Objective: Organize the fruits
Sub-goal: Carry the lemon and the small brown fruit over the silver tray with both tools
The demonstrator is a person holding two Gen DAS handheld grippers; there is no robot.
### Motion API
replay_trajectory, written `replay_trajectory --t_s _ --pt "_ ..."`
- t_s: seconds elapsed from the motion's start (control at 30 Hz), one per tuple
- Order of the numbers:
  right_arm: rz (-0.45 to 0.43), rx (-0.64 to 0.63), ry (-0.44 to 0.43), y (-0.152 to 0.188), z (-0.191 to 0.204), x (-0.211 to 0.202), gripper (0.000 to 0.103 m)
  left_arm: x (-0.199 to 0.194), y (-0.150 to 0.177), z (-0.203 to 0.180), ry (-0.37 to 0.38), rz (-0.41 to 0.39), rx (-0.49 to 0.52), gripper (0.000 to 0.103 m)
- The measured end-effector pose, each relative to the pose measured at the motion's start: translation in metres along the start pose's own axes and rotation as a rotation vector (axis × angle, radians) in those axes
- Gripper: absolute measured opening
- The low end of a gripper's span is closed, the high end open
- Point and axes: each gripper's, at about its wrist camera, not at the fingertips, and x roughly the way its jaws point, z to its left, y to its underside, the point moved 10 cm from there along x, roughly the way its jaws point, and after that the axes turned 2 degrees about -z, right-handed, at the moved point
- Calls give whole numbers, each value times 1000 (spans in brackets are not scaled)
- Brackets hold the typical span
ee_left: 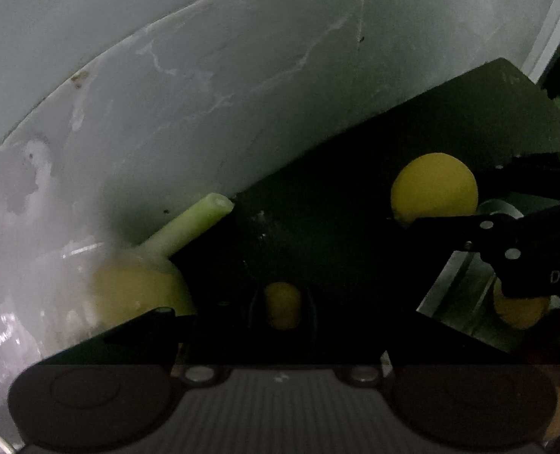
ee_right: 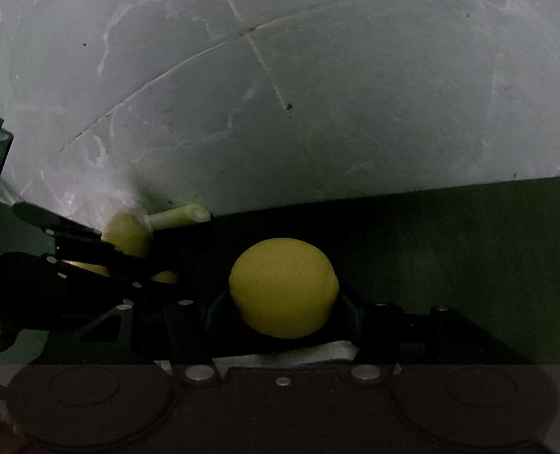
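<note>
In the right wrist view a round yellow lemon (ee_right: pixel 283 287) sits between the dark pads of my right gripper (ee_right: pixel 283 304), which is shut on it just above a dark tabletop (ee_right: pixel 450 234). The left wrist view shows the same lemon (ee_left: pixel 433 189) at the right, between that gripper's black fingers (ee_left: pixel 469 223). My left gripper (ee_left: pixel 282 302) is shut on a small yellow fruit (ee_left: pixel 282 308), mostly hidden in shadow. Beside it lies a yellow fruit (ee_left: pixel 140 287) with a pale green stem (ee_left: pixel 193 219), partly under clear plastic wrap (ee_left: pixel 3 333); the right wrist view shows this fruit (ee_right: pixel 128 232) too.
Behind the dark tabletop (ee_left: pixel 336 208) is a grey-white marbled surface (ee_left: pixel 204 94). A shiny metal piece (ee_left: pixel 454 295) and another yellow-orange object (ee_left: pixel 518 310) show under the right gripper. My left gripper's black body (ee_right: pixel 72 265) fills the left of the right wrist view.
</note>
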Motion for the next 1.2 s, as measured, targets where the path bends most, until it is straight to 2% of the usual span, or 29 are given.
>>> replay_trajectory --t_s 0.5,0.97,1.2 --pt "-37 65 -23 6 0 -10 62 4 8 8 28 -58 -124 28" --pt "-69 107 -53 15 4 -29 62 -17 16 -1 66 -95 -182 28" --pt "-67 110 -84 25 5 -36 62 -27 26 -10 79 -107 -173 28"
